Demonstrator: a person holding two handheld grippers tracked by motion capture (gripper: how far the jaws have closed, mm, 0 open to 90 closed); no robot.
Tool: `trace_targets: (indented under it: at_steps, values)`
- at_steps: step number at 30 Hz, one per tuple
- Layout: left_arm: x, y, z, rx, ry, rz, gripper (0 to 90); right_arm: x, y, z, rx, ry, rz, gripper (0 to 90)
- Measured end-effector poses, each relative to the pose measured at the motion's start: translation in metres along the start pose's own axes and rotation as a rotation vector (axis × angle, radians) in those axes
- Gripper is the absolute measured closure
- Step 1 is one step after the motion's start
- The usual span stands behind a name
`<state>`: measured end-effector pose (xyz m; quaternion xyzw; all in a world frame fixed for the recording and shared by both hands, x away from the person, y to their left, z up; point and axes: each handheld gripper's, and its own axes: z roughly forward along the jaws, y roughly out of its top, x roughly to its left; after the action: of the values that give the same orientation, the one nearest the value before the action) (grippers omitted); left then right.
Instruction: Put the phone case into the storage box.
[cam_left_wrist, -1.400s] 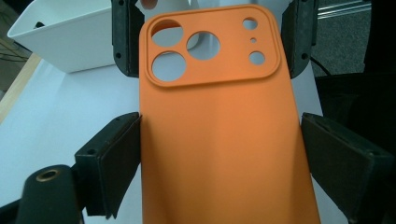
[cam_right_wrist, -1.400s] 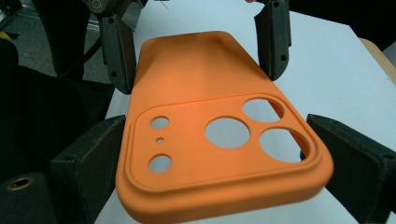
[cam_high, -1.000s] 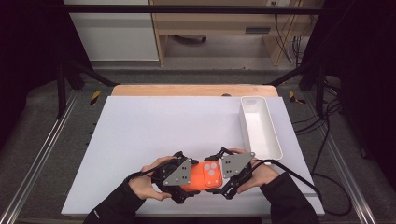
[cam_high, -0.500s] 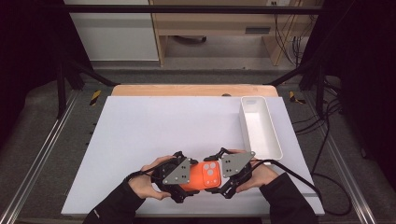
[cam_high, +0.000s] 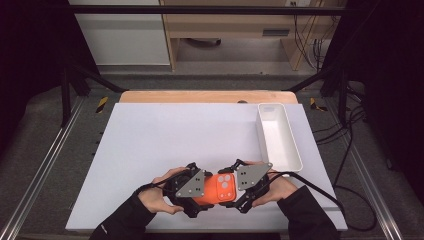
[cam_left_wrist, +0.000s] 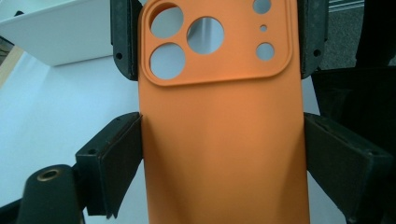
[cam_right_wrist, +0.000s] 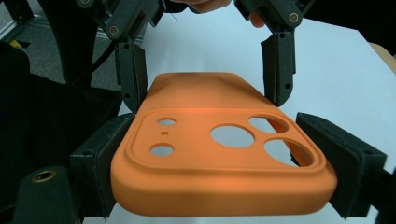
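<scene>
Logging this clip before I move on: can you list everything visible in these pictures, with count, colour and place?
phone case: 1, orange, camera cut-outs on show, near edge of the table, held between both grippers
tray: 1, white, long and narrow, nothing seen inside, right side of the table
table: 1, white top with a wooden strip along the far edge
cabinet: 1, white, on the floor beyond the table
desk: 1, wooden, beyond the table
cables: several, black, hanging at the far right
left gripper: 1, black with a grey plate, jaws shut on the case's sides
right gripper: 1, black with a grey plate, jaws shut on the camera end
hands: 2, in black sleeves, bottom of the high view
</scene>
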<state>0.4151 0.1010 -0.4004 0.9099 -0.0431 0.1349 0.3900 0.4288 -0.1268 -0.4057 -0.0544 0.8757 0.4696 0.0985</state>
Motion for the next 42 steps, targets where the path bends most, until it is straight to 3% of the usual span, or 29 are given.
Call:
trace_targets:
  at_steps: [8, 15, 24, 29, 42]
  values:
    - [0.001, -0.001, 0.001, 0.003, 0.005, -0.004, 18.8, -0.001, 0.001, 0.0, 0.005, -0.017, 0.024, 16.4]
    - [0.002, -0.001, 0.0, -0.002, 0.018, -0.022, 13.4, -0.003, 0.001, -0.001, 0.012, -0.023, 0.041, 16.4]
    - [0.009, -0.004, -0.015, -0.058, 0.037, -0.129, 0.6, -0.007, 0.004, -0.011, 0.025, -0.047, 0.054, 16.4]
    - [0.013, -0.009, -0.017, -0.07, 0.05, -0.188, 0.0, -0.007, 0.007, -0.018, 0.028, -0.056, 0.059, 16.8]
    - [0.016, -0.011, -0.01, -0.036, 0.009, -0.244, 0.0, -0.007, 0.012, -0.031, 0.059, -0.062, 0.074, 16.9]
